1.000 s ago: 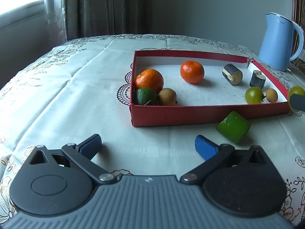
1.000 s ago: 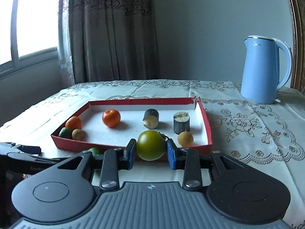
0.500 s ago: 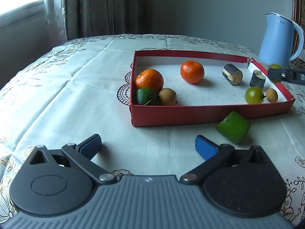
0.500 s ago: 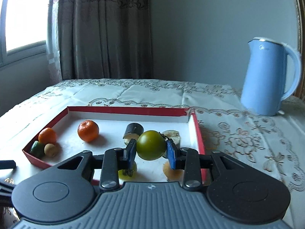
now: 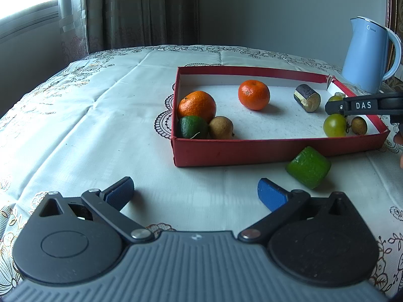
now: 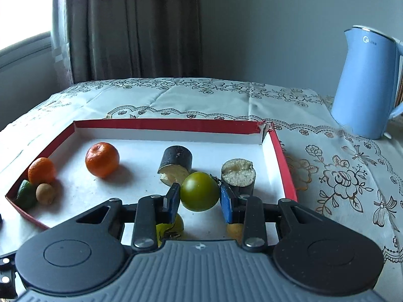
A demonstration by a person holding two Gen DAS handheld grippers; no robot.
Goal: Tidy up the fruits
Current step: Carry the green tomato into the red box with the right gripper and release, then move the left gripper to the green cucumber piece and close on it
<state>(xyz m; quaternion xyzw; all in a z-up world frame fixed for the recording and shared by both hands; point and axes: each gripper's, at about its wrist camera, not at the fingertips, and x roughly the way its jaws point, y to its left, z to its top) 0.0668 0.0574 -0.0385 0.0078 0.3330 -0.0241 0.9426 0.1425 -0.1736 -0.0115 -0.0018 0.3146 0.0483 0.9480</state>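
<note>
I am holding a green tomato (image 6: 199, 194) in my right tongs (image 6: 200, 198), pinched between the blue pads above the red tray's (image 5: 252, 149) right end. My left tongs (image 5: 195, 192) are gaping wide over the tablecloth (image 5: 88, 125), near the tray's front wall. Inside are lying two mandarins (image 5: 254, 95), a lime (image 5: 192, 127), a longan (image 5: 221, 127), two dark cut pieces (image 6: 176, 163) and another green tomato (image 5: 335, 125). A green chunk (image 5: 308, 167) is sitting outside the front wall. The kettle (image 6: 365, 83) is reading "idea"; my right tongs are showing "DAS".

tray (image 5: 277, 151): fruit inside | wedge (image 5: 308, 167): before tray | kettle (image 5: 365, 55): behind, probably right
</note>
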